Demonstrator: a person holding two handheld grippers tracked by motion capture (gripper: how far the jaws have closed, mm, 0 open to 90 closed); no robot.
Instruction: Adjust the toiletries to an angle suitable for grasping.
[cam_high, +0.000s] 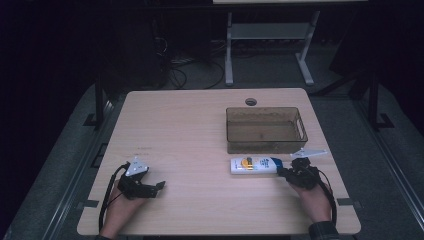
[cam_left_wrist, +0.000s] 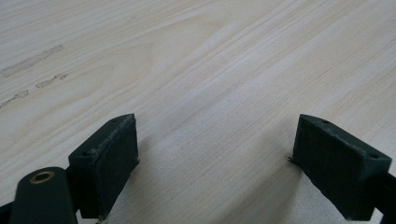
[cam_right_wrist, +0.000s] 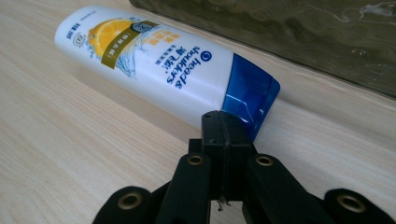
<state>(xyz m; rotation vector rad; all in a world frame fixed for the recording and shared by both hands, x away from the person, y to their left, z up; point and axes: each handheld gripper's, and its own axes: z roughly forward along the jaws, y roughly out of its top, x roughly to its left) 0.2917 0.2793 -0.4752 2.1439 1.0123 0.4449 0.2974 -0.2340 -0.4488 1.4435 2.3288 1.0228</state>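
Note:
A white shampoo bottle (cam_high: 252, 165) with a blue cap and a lemon label lies on its side on the wooden table (cam_high: 190, 130), just in front of the bin. In the right gripper view the bottle (cam_right_wrist: 154, 60) lies with its blue cap (cam_right_wrist: 250, 95) nearest the jaws. My right gripper (cam_high: 284, 171) (cam_right_wrist: 225, 128) is shut, pads pressed together with nothing between them, tips right at the cap end. My left gripper (cam_high: 159, 186) (cam_left_wrist: 215, 158) rests at the front left, open over bare wood, holding nothing.
A translucent brown plastic bin (cam_high: 265, 129) stands behind the bottle at the right middle; its wall (cam_right_wrist: 299, 32) looms close in the right gripper view. A round cable hole (cam_high: 251, 102) sits near the table's far edge. A white desk frame (cam_high: 270, 45) stands on the floor beyond.

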